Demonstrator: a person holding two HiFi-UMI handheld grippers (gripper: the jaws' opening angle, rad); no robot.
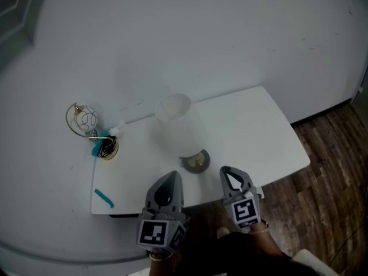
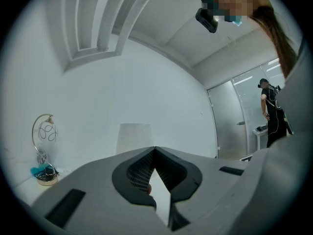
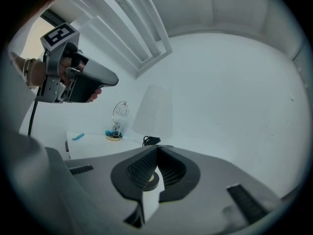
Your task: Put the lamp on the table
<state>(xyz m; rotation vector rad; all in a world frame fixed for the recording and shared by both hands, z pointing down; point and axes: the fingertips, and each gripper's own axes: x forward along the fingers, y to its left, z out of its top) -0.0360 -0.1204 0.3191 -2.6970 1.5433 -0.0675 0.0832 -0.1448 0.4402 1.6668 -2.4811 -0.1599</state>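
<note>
Lamp (image 1: 179, 130) upright on white table (image 1: 259, 125) — wire ornament (image 1: 107, 149) nearby

A bare room with white wall (image 1: 218, 33), wood floor (image 1: 336, 177), glass door (image 2: 226, 121).

Now spotting a gold wire hoop ornament (image 1: 87, 119) standing upright at the far left, teal clutter (image 1: 99, 142) bunching against its round base. Picking out a small teal strip (image 1: 104, 198) lying alone, nearer the front. Catching dark wood flooring (image 1: 333, 171) showing at right. Noticing a person in black (image 2: 271, 116) standing well off, beside a glass door.
</note>
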